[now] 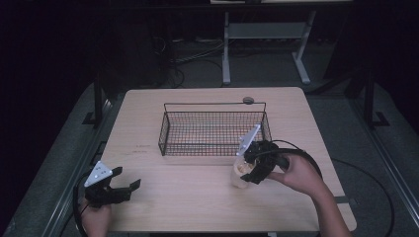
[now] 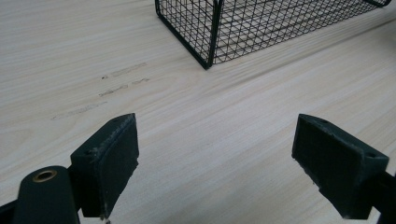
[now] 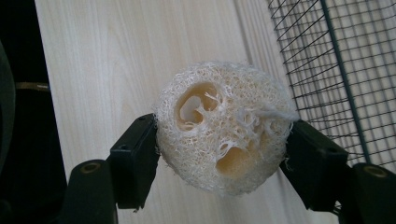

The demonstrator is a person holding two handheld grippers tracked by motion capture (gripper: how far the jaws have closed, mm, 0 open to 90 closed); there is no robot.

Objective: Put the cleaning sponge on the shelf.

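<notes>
Gripping a piece of loofah sponge [image 3: 223, 125], the fingers [image 3: 134, 157] of the right gripper [image 1: 256, 165] press on its two opposite sides, and the cut end with its holes faces the camera in the right gripper view. So the long axis of the loofah seems to run along the fingers, not across them. In the high view the loofah [image 1: 239, 176] stands near the front right part of the table [image 1: 197, 197]; whether its lower end touches the wood I cannot tell.

Outward from the fingers, the wire basket [image 1: 214, 129] lies just beyond and a little to the left of the right gripper, its near right corner close to the hand. It looks empty. I judge that the coming move is short: up, over the near rim, and forward.

The left gripper [image 1: 118, 186] rests at the front left corner, fingers [image 2: 109, 163] spread wide and holding nothing, well apart from the loofah. The right hand is clearly the nearer one.
</notes>
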